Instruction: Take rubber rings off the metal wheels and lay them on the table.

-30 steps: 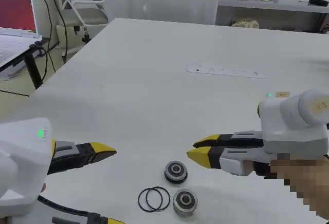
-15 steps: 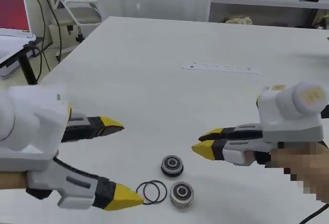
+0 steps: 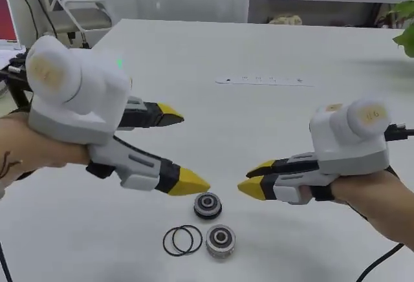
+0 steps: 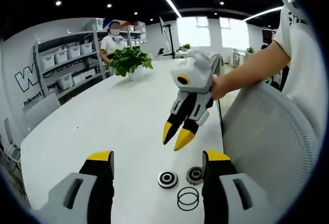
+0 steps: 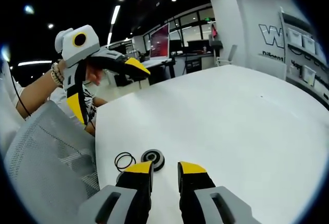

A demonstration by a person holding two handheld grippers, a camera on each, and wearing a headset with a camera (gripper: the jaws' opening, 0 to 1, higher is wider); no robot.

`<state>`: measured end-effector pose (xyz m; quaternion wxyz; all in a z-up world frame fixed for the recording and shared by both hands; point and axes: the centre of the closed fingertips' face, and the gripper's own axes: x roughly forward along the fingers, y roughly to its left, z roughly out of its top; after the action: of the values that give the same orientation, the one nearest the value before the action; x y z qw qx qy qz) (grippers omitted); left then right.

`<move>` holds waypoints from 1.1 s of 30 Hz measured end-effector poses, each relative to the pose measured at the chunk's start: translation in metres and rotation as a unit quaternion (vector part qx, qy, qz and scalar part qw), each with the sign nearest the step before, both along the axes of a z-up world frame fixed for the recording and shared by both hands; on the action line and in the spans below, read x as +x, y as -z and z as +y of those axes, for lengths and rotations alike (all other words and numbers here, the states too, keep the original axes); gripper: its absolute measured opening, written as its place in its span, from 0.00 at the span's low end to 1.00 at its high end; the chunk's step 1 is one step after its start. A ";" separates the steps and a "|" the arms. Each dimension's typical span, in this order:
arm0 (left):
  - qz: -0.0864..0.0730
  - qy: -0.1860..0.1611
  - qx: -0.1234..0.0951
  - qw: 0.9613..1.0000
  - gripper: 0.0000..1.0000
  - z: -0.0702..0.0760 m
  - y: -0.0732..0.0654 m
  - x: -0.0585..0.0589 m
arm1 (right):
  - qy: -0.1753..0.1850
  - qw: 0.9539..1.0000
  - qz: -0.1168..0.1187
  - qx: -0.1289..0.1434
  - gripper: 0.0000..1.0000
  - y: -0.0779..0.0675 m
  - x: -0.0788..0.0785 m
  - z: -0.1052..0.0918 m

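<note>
White surface (image 3: 272,43) carries two metal wheels (image 3: 207,205) by its near edge; two rubber rings (image 3: 182,240) lie loose, overlapping, just beside the nearer wheel (image 3: 220,239). Left gripper (image 3: 194,151) hovers wide open, empty; right gripper (image 3: 244,181) is barely parted, empty. Whether any rings sit on the wheels is unclear; next likely means steadying one wheel and pinching its rim.

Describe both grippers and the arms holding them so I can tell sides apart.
Both have white bodies and black jaws with yellow tips. The left gripper carries a green light; a black cable leaves the right gripper. Beaded bracelet on the left wrist; short white sleeve on the right arm.
</note>
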<state>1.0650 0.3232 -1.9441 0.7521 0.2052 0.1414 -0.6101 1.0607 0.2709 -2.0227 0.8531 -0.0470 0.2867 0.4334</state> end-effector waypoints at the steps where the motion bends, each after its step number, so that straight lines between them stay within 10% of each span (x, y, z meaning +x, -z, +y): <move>1: 0.003 0.003 -0.002 1.000 0.65 -0.003 0.002 0.003 | 0.002 1.000 0.002 0.000 0.16 0.001 0.000 -0.001; 13: 0.031 0.032 0.037 0.998 0.62 -0.016 0.045 0.005 | 0.023 1.000 -0.003 0.000 0.17 -0.002 0.003 -0.010; 17: 0.036 0.030 0.017 0.999 0.57 -0.018 0.054 0.003 | 0.020 1.000 -0.001 -0.006 0.17 0.001 0.002 -0.009; 27: 0.034 -0.003 0.000 0.999 0.35 -0.009 0.072 0.014 | 0.002 1.000 0.004 -0.014 0.17 0.008 -0.001 0.000; 33: 0.023 -0.016 0.025 0.999 0.26 -0.005 0.088 0.018 | -0.011 1.000 0.011 -0.020 0.16 0.014 -0.006 0.006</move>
<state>1.0833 0.3180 -2.0321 0.7527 0.2076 0.1770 -0.5992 1.0546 0.2765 -2.0372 0.8441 -0.0618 0.3041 0.4372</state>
